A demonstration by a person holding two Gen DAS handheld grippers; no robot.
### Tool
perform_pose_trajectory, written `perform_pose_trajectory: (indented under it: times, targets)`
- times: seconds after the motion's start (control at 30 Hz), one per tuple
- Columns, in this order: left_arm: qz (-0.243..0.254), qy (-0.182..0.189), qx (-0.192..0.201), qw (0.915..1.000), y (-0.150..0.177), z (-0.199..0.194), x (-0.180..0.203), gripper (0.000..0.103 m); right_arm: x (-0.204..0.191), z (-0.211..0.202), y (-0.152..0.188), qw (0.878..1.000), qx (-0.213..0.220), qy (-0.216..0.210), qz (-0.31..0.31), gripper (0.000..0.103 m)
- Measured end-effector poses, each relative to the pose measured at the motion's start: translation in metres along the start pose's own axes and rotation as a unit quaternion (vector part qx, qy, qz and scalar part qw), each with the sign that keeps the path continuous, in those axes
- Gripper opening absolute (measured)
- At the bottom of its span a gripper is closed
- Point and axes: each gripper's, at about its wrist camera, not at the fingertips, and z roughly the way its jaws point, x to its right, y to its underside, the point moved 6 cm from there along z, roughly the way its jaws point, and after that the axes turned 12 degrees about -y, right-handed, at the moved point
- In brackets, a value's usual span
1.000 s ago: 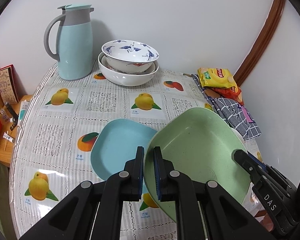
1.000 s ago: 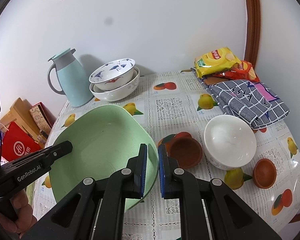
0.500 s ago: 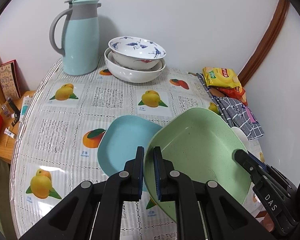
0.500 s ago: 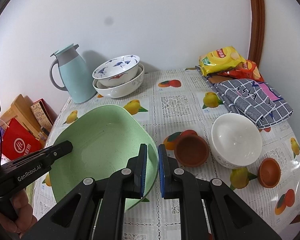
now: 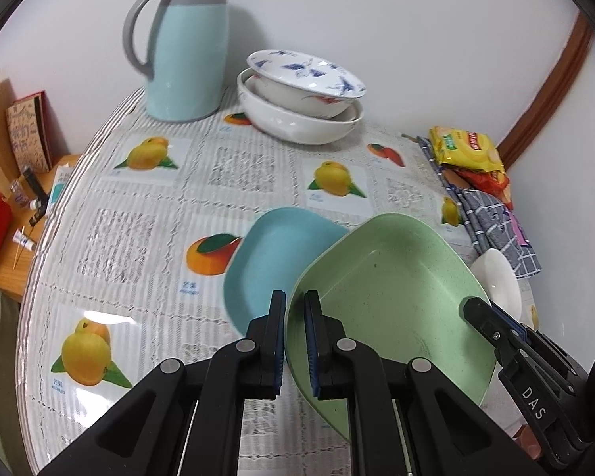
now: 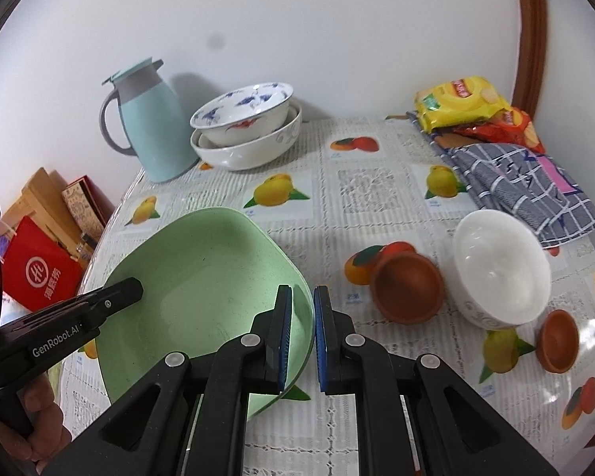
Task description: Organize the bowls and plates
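Observation:
A pale green square plate (image 5: pixel 392 301) is held above the table by both grippers. My left gripper (image 5: pixel 295 309) is shut on its left rim. My right gripper (image 6: pixel 303 305) is shut on its right rim; the plate also shows in the right wrist view (image 6: pixel 206 285). A blue square plate (image 5: pixel 273 254) lies on the table below and left of it. A blue-patterned bowl (image 5: pixel 305 79) sits stacked in a white bowl (image 5: pixel 297 123) at the back. A white bowl (image 6: pixel 499 265), a brown bowl (image 6: pixel 408 285) and a small brown bowl (image 6: pixel 557 341) stand at the right.
A light blue thermos jug (image 5: pixel 186 47) stands at the back left by the wall. Snack bags (image 6: pixel 460 103) and a checked cloth (image 6: pixel 523 186) lie at the back right. Boxes and a red bag (image 6: pixel 39 273) sit beyond the table's left edge.
Both grippers have carried the green plate forward and lower; the jug and stacked bowls look nearer. The blue plate has not moved.

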Motion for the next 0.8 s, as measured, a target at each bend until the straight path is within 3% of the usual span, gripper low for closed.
perform_pose_trajectory:
  times: [0.4, 0.8]
  targets:
    - [-0.03, -0.035, -0.029, 0.9985, 0.008, 0.029, -0.035, 0.01, -0.019, 0.049, 0.012, 0.998, -0.046, -0.029, -0.02, 0.011]
    - [-0.035, -0.046, -0.042, 0.9974, 0.002, 0.05, -0.037, 0.01, -0.018, 0.075, 0.004, 0.997, -0.063, -0.033, -0.032, 0.011]
